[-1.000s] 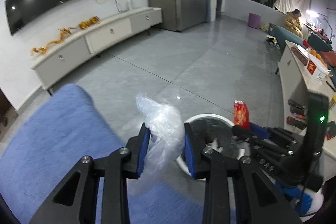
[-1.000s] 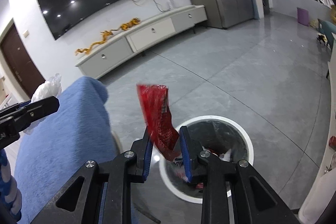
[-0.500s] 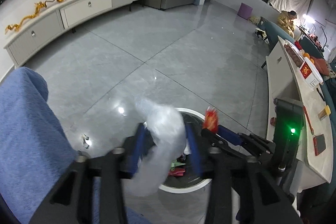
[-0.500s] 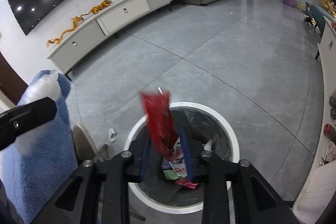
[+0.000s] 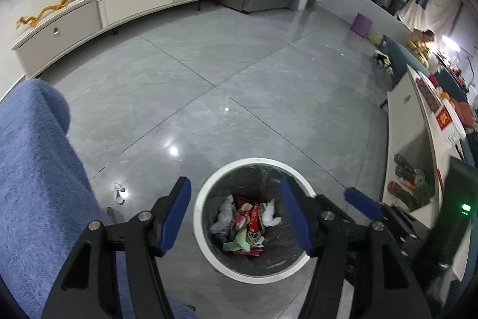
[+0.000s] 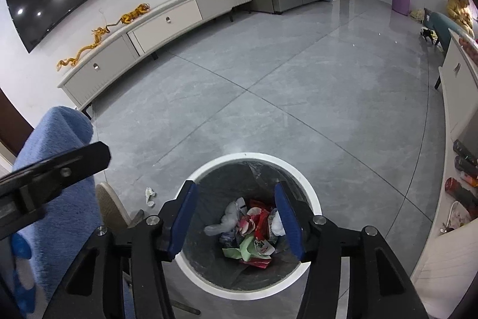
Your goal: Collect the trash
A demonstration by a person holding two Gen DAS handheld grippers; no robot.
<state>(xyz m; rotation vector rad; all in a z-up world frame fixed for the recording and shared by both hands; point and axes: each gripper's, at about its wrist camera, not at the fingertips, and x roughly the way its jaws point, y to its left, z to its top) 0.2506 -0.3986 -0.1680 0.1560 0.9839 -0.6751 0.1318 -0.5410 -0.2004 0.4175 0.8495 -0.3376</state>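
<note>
Left tool (image 5: 236, 214), right tool (image 6: 236, 218): both released, jaws just opening, empty; bin (image 6: 310, 199) below holds wrappers (image 6: 254, 232).

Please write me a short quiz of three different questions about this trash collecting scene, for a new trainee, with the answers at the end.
1. True or false: the left gripper holds a clear plastic bag.
2. Where is the small white scrap lying? A) inside the bin B) on the grey floor beside the bin C) on the blue cushion
3. Fill in the blank: the right gripper hangs over the white ____.

Key
1. False: both grippers' jaws have just been opening and nothing is between them; wrappers lie in the bin.
2. B
3. bin
</note>
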